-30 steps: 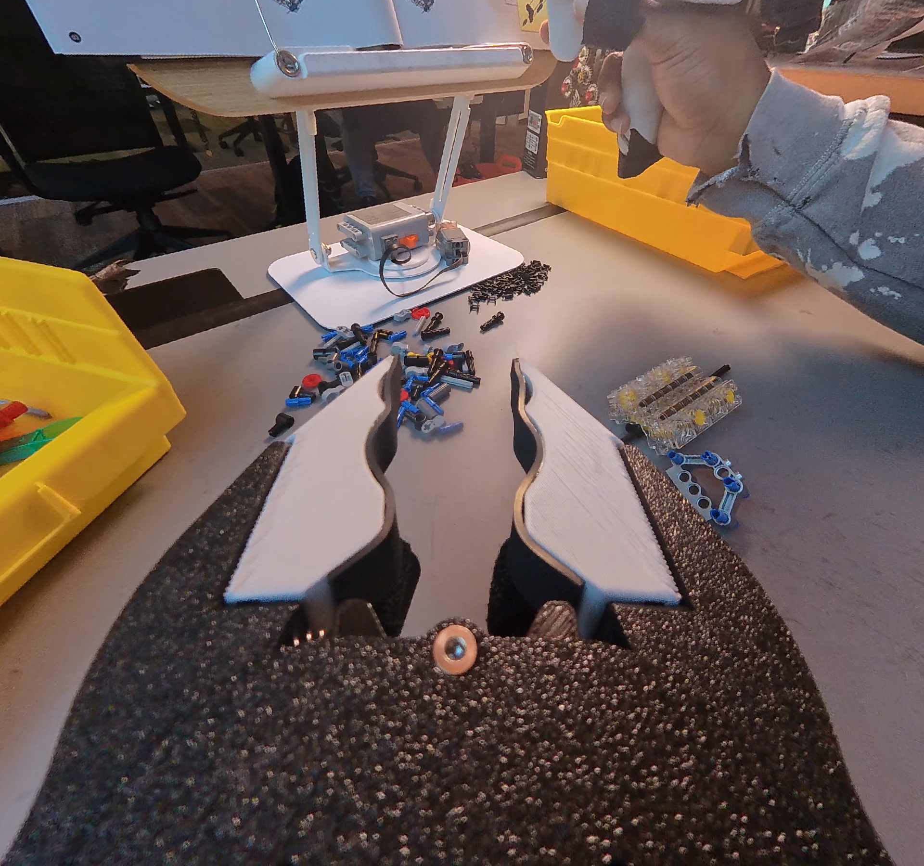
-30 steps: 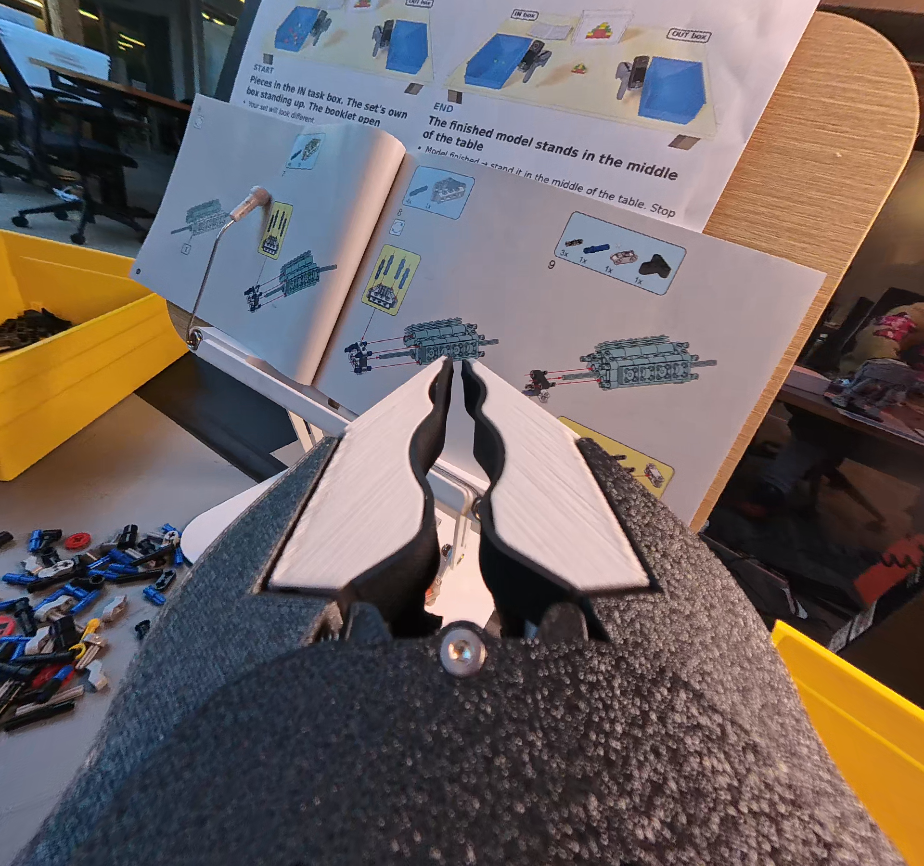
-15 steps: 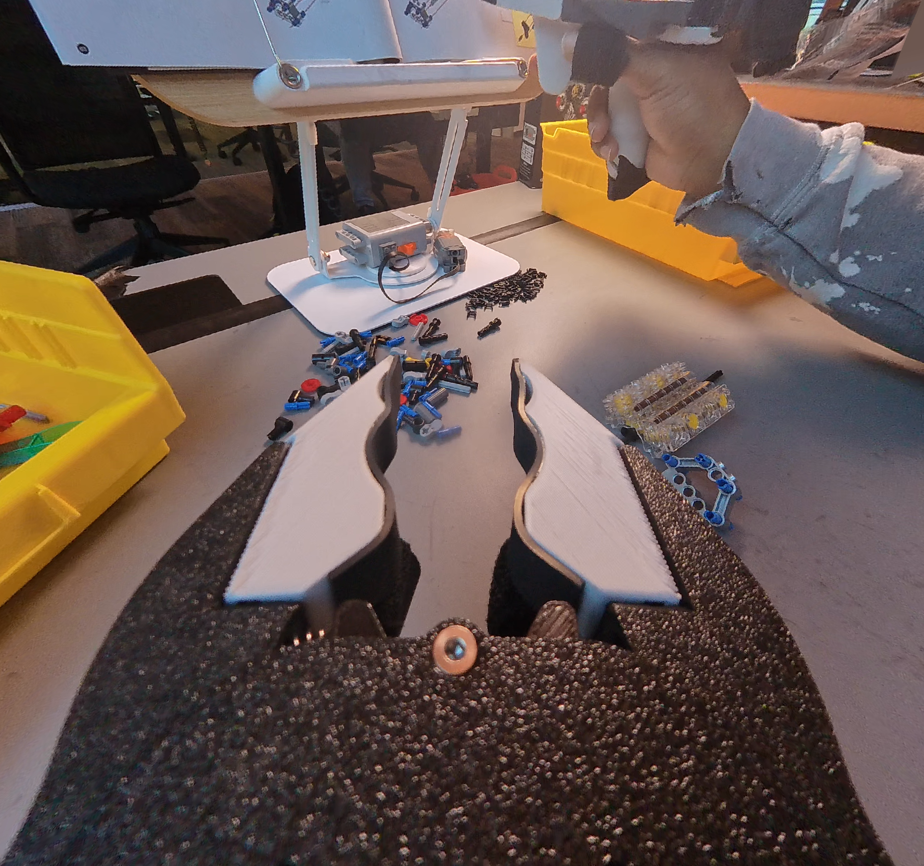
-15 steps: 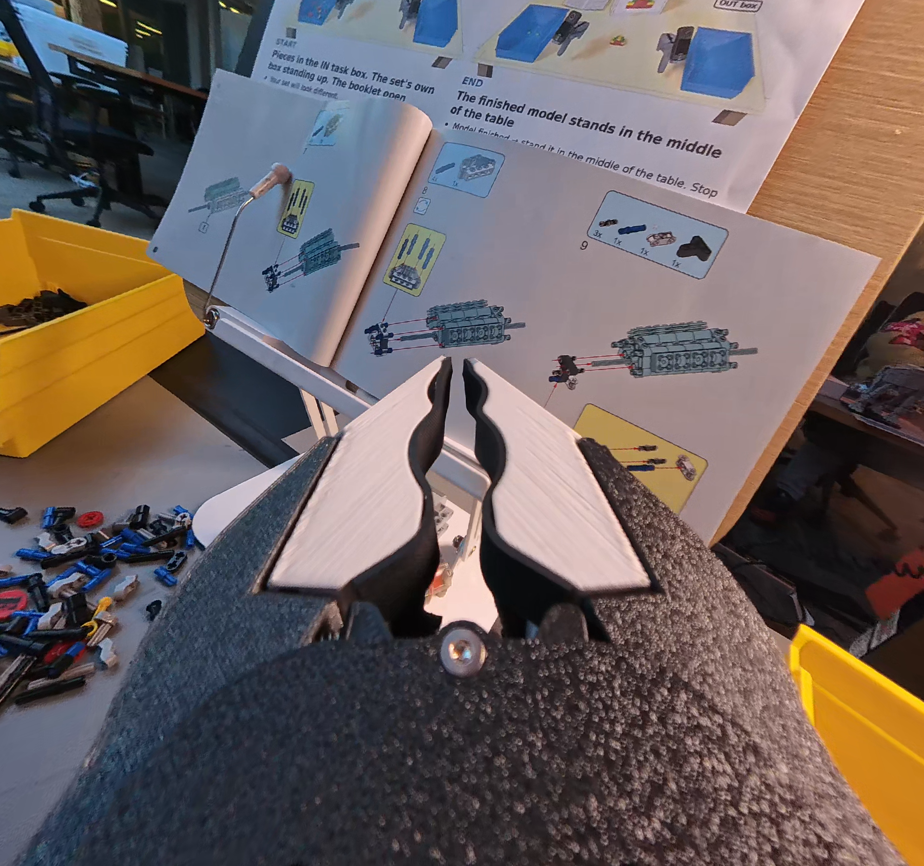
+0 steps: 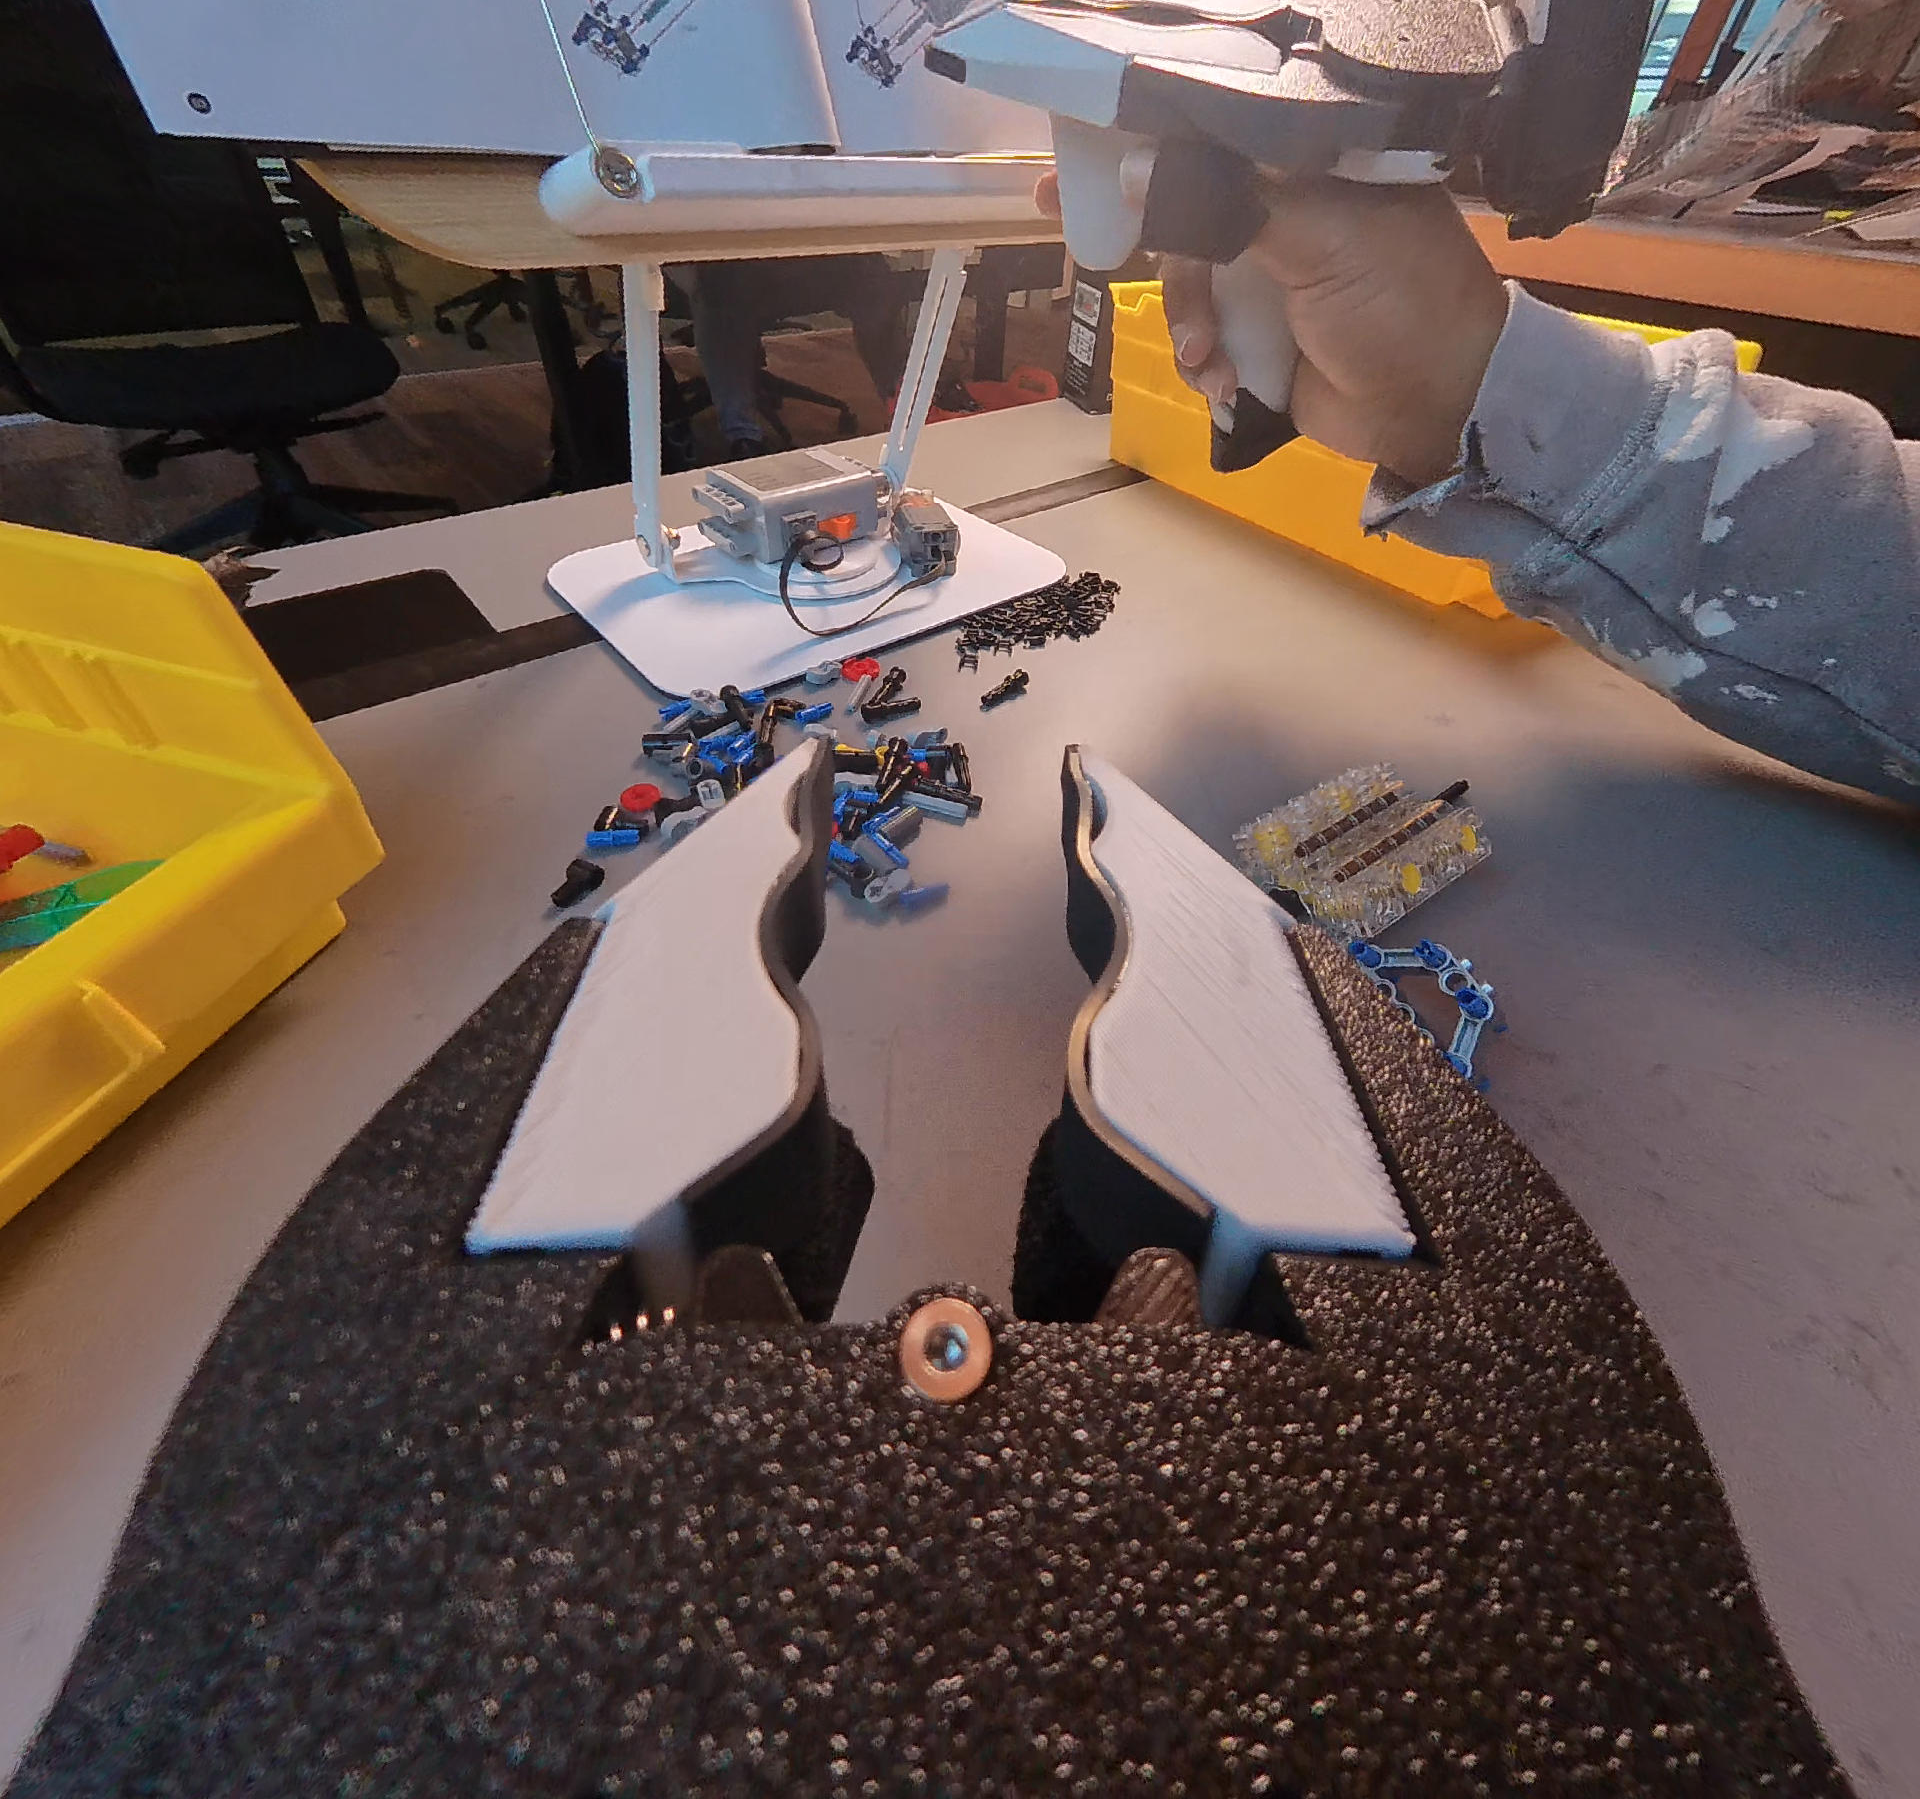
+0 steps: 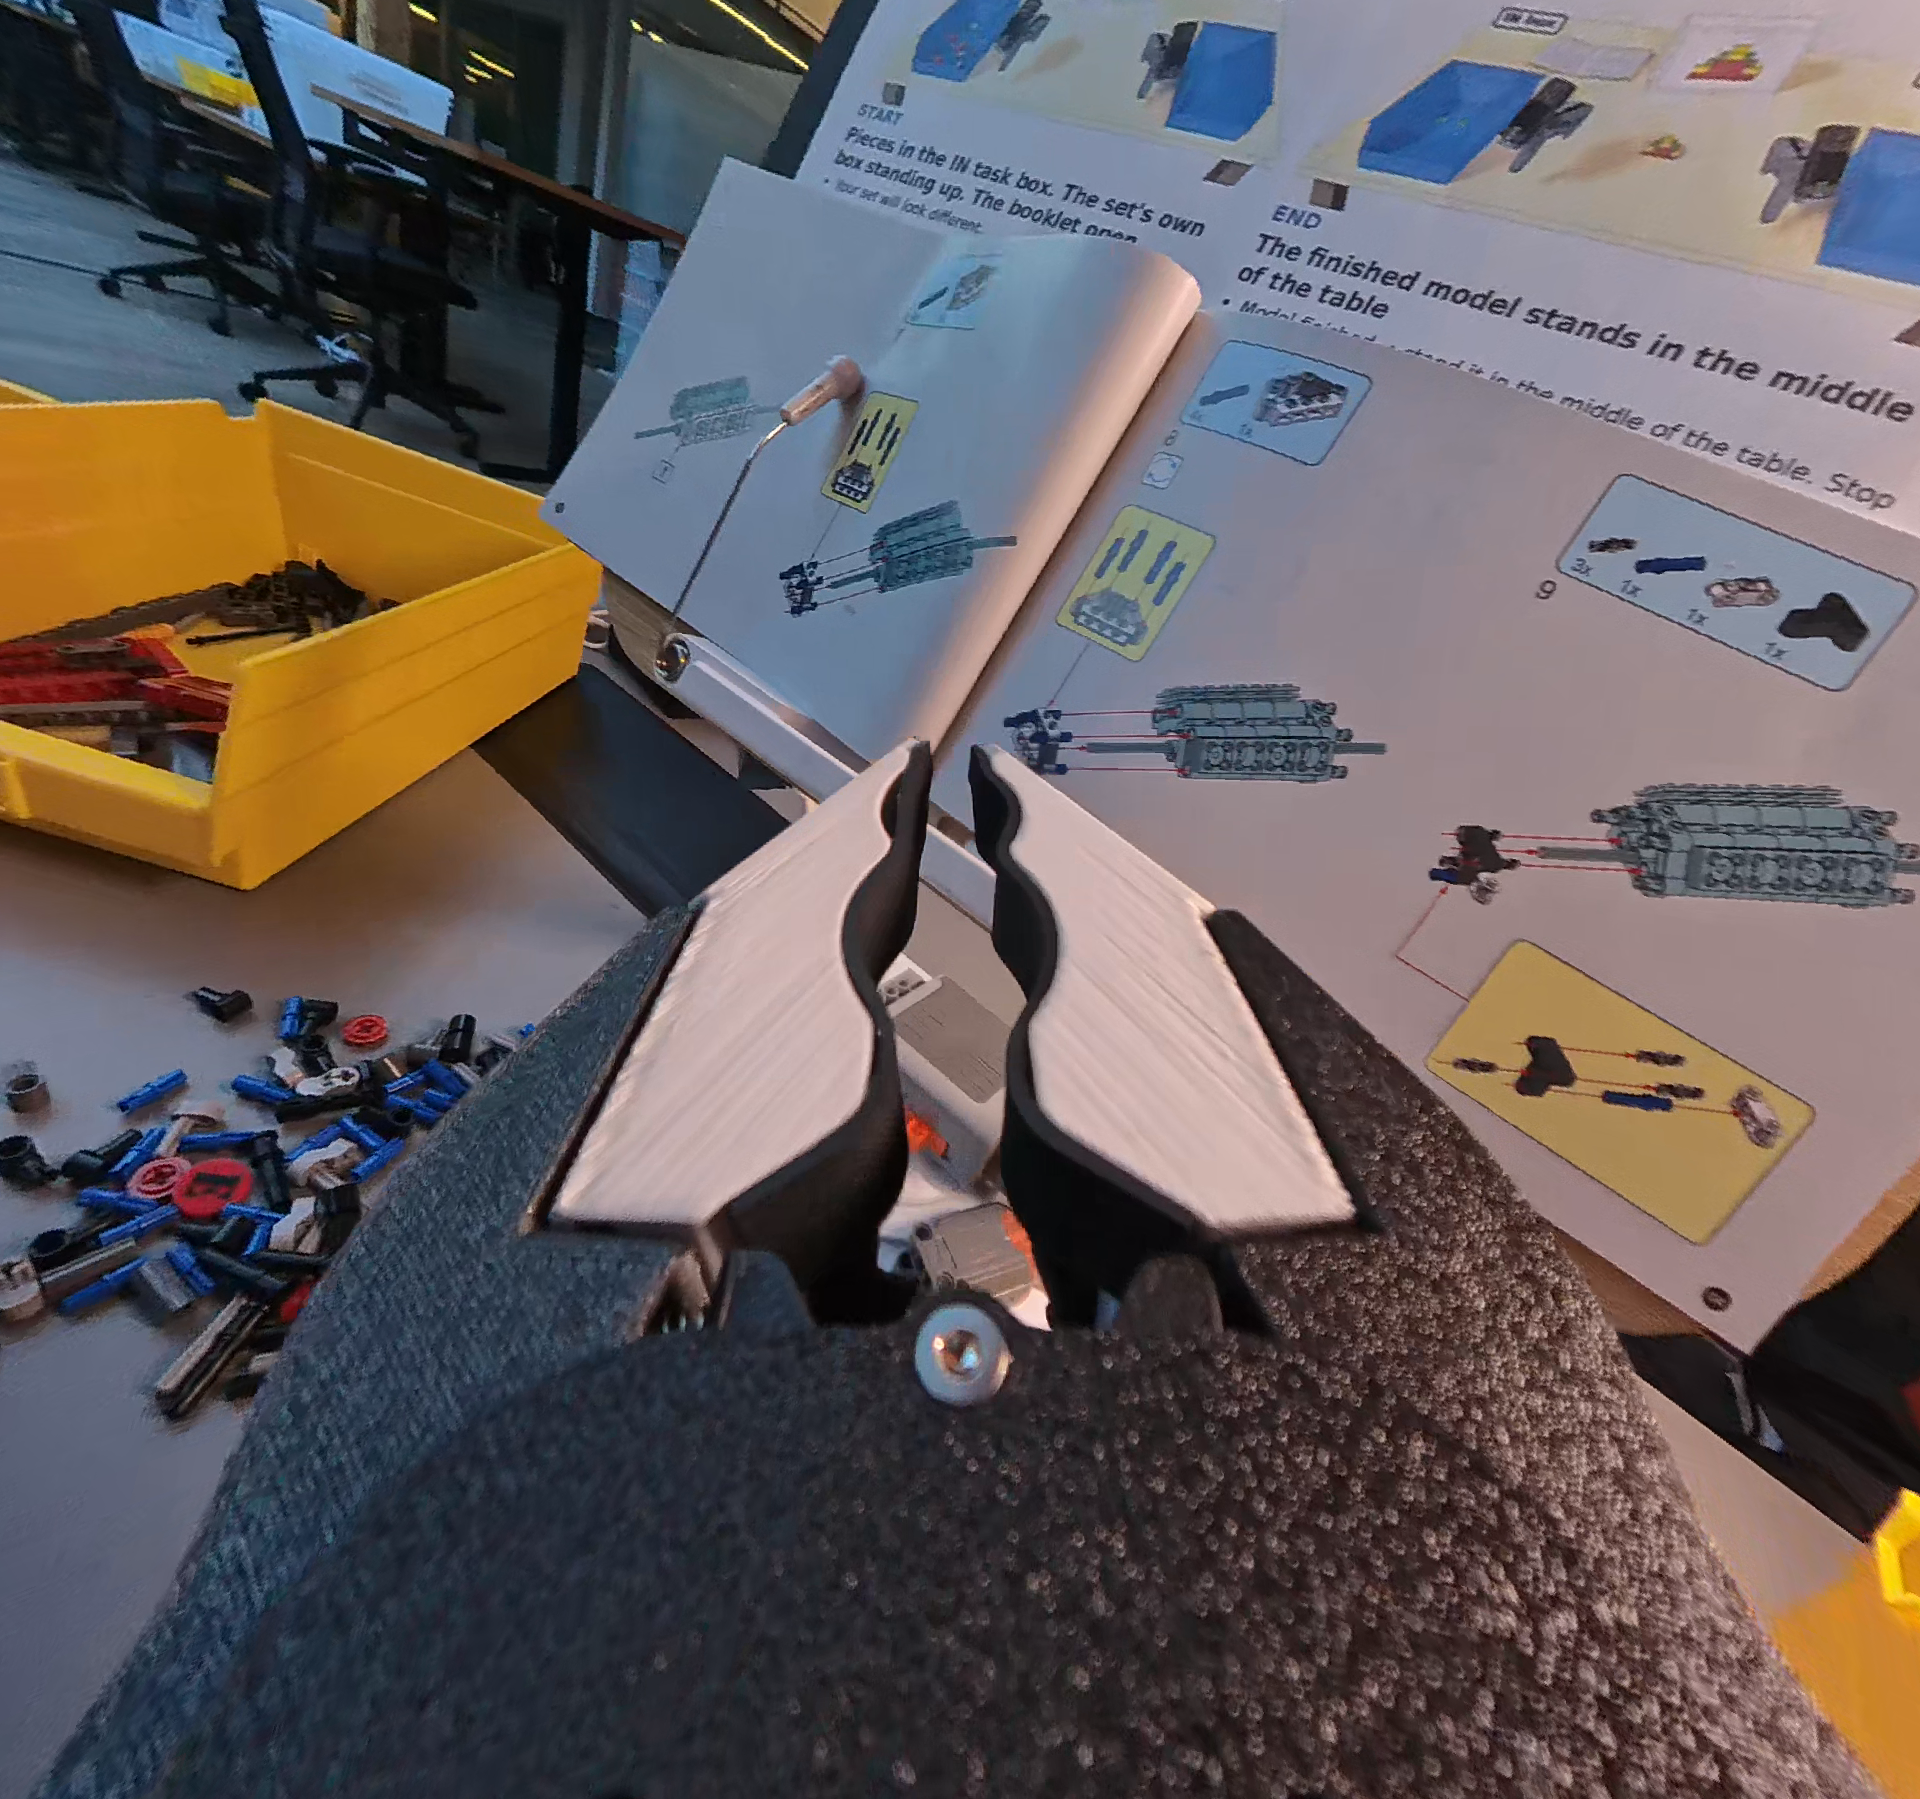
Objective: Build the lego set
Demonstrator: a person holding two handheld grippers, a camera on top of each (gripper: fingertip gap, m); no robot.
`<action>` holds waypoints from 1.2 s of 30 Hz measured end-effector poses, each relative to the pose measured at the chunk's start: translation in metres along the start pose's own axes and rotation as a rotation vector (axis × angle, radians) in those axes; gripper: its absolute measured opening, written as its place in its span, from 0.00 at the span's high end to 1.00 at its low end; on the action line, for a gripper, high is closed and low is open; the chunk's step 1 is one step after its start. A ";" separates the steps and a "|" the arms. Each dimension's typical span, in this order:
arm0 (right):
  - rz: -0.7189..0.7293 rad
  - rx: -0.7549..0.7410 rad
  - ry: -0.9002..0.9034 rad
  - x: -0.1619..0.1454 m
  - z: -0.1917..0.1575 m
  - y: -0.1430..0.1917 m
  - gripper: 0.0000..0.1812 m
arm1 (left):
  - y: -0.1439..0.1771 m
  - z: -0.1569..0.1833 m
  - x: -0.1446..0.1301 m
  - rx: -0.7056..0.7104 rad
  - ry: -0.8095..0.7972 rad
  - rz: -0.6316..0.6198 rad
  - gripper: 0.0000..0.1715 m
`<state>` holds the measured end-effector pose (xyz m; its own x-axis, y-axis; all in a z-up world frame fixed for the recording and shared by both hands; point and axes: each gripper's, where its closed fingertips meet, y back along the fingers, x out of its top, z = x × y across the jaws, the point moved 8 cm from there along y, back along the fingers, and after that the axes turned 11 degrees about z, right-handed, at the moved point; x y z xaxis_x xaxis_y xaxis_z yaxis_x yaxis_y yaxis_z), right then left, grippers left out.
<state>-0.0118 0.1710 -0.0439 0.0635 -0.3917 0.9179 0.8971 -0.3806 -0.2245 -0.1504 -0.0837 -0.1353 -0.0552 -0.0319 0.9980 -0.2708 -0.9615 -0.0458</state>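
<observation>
Grey tabletop (image 5: 1558, 1178) carried a scatter of small pins (image 5: 821, 793) just ahead of the left gripper (image 5: 940, 783), whose fingers stood wide apart and empty, with a clear studded block (image 5: 1361, 845) beside its right finger, long axis slanting away to the right. Raised near the open booklet (image 6: 1351, 710) on its white stand (image 5: 810, 606), the right gripper (image 6: 948, 762) had its fingers almost together on nothing; any careless sweep could probably scatter the pins or knock the stand.
</observation>
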 end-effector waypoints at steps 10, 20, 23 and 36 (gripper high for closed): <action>0.022 -0.003 -0.028 0.026 -0.011 -0.039 0.97 | 0.002 -0.002 0.000 0.008 0.019 -0.007 0.75; -0.070 -0.013 -0.074 0.019 -0.020 -0.069 0.96 | 0.005 -0.003 0.000 0.013 0.057 -0.021 0.75; -0.098 -0.014 -0.062 0.011 -0.019 -0.062 0.96 | 0.005 -0.002 -0.001 0.006 0.064 -0.028 0.75; -0.139 -0.035 -0.065 0.012 -0.012 -0.042 0.95 | 0.005 0.007 0.000 -0.029 0.095 -0.034 0.76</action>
<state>-0.0536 0.1720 -0.0276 -0.0305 -0.2786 0.9599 0.8835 -0.4567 -0.1045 -0.1453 -0.0906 -0.1349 -0.1363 0.0277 0.9903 -0.3013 -0.9534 -0.0148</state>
